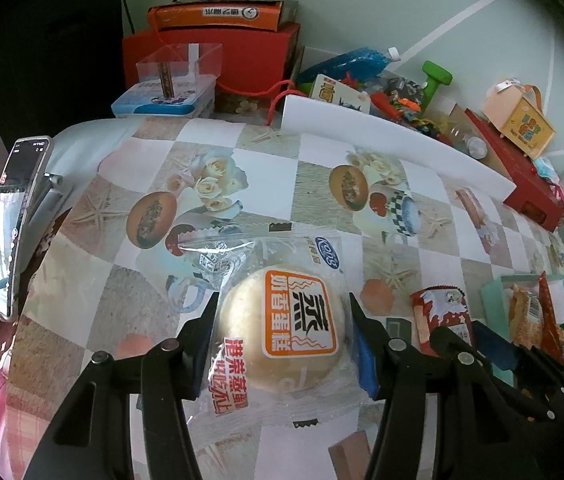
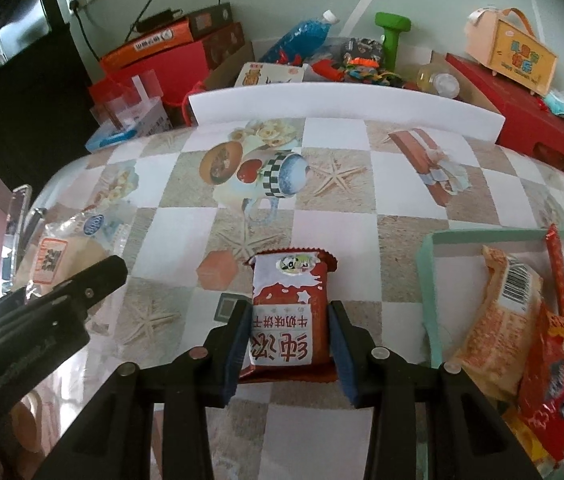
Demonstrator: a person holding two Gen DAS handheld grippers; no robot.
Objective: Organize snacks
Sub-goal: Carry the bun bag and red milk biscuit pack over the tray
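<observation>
A round steamed cake in a clear wrapper (image 1: 282, 320) with an orange label lies on the patterned tablecloth. My left gripper (image 1: 284, 308) has its fingers on both sides of the cake, touching the wrapper. A red and white biscuit packet (image 2: 288, 312) lies between the fingers of my right gripper (image 2: 290, 316), which close on its sides. The packet (image 1: 440, 314) and the right gripper also show in the left wrist view. The cake (image 2: 65, 256) and the left gripper (image 2: 81, 280) show at the left of the right wrist view. A pale green tray (image 2: 430, 264) at the right holds several snack packets (image 2: 502, 312).
A white foam board (image 2: 346, 110) stands across the back of the table. Behind it are red boxes (image 2: 522, 120), a blue bottle (image 2: 298, 40), a green dumbbell (image 2: 392, 36) and toys. A phone on a stand (image 1: 13, 220) is at the left edge.
</observation>
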